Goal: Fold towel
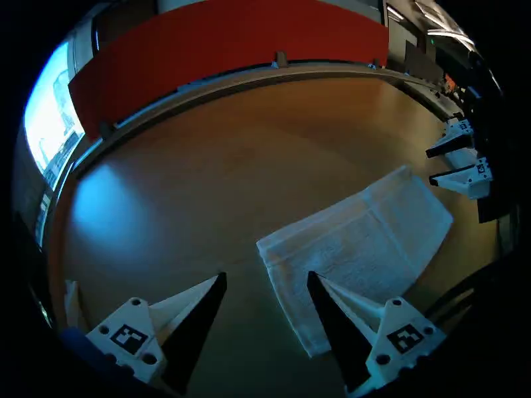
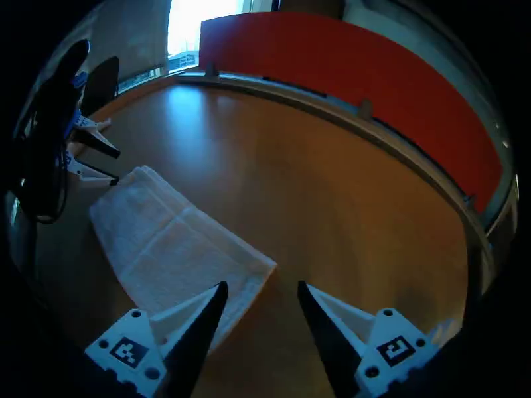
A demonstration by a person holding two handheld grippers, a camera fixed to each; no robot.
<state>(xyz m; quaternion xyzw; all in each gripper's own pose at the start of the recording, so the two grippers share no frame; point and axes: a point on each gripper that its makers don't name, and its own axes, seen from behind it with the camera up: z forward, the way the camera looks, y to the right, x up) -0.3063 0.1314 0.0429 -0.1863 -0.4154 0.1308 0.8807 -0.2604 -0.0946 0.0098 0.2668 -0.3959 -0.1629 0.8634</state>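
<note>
While you hover, left gripper [image 1: 266, 274]: jaws spread, empty, one jaw over towel [image 1: 362, 235]
Right gripper [image 2: 261, 284]: spread, empty, bright window [image 2: 199, 26] ahead

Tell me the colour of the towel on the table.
The towel is plain white, tinted bluish by the light. It shows best in the left gripper view.

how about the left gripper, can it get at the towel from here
Probably yes: the left gripper is open, the towel lies flat just ahead, and nothing stands between them.
</note>
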